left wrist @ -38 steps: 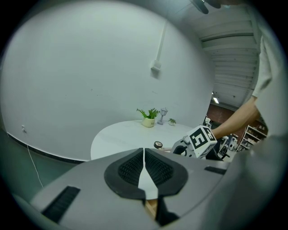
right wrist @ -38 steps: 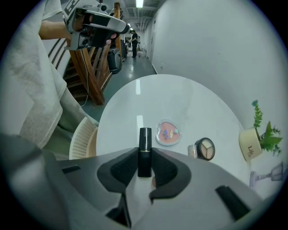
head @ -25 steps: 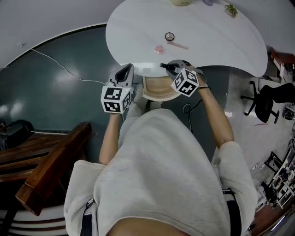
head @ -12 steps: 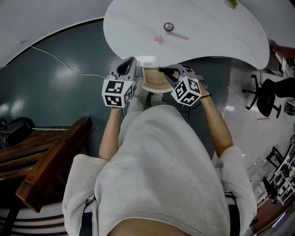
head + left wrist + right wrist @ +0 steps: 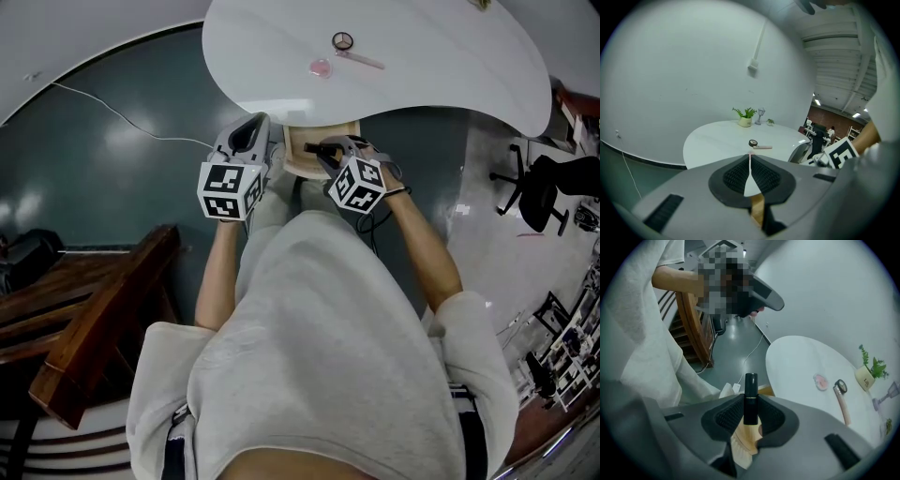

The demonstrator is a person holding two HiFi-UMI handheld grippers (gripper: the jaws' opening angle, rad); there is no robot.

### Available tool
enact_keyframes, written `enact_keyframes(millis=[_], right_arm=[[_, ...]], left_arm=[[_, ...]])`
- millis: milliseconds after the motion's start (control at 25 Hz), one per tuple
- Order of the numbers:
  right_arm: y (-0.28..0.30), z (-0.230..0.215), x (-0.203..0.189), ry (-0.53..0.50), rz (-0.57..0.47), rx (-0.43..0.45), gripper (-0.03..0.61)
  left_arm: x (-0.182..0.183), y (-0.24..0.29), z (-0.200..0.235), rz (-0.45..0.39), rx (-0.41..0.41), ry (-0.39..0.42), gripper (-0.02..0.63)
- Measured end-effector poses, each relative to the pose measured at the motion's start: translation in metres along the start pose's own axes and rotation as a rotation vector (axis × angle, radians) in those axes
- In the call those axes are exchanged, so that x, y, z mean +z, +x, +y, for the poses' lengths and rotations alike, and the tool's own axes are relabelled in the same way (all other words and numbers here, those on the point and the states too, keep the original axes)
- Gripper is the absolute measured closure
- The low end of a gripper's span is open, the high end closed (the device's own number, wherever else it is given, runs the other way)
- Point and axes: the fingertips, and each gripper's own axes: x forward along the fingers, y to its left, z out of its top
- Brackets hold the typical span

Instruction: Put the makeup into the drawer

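Now, my right gripper [image 5: 750, 401] is clamped on a black makeup tube [image 5: 750, 385], which stands upright between the pads. Behind the tube I see the light wood of the open drawer [image 5: 298, 157], which sits under the edge of the white table [image 5: 441, 75]. My left gripper [image 5: 750, 161] has its jaws together with nothing in them, just beside the drawer's left side. On the table, well apart from both grippers, lie a pink round compact [image 5: 321, 67], a small round case [image 5: 342, 40] and a pale stick [image 5: 362, 62].
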Motion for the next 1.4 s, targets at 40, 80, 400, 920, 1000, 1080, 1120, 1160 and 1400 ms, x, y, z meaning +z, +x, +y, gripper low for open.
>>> enact_keyframes(millis=[40, 80, 400, 920, 1000, 1080, 1120, 1160, 1400], right_arm=[[0.006, 0.001, -0.003, -0.001, 0.009, 0.01, 0.489], [0.012, 0.002, -0.007, -0.001, 0.018, 0.019, 0.489], [0.068, 0.007, -0.037, 0.011, 0.105, 0.063, 0.489], [0.136, 0.007, -0.077, 0.01, 0.234, 0.101, 0.489], [0.141, 0.005, -0.08, 0.017, 0.242, 0.104, 0.489], [0.147, 0.004, -0.083, 0.024, 0.251, 0.107, 0.489], [0.15, 0.003, -0.084, 0.03, 0.252, 0.108, 0.489], [0.152, 0.003, -0.084, 0.035, 0.251, 0.109, 0.489], [0.173, -0.003, -0.089, 0.035, 0.255, 0.097, 0.489]], left_arm=[[-0.002, 0.001, 0.001, 0.003, 0.003, -0.005, 0.595], [-0.003, 0.002, 0.002, 0.006, 0.006, -0.009, 0.595], [-0.017, 0.007, 0.014, 0.021, 0.017, -0.035, 0.595], [-0.022, 0.006, 0.028, 0.024, 0.034, -0.054, 0.595], [-0.025, 0.005, 0.028, 0.026, 0.033, -0.055, 0.595], [-0.029, 0.006, 0.029, 0.026, 0.032, -0.059, 0.595], [-0.032, 0.006, 0.03, 0.027, 0.032, -0.062, 0.595], [-0.036, 0.007, 0.03, 0.028, 0.031, -0.065, 0.595], [-0.056, 0.014, 0.032, 0.038, 0.025, -0.074, 0.595]])
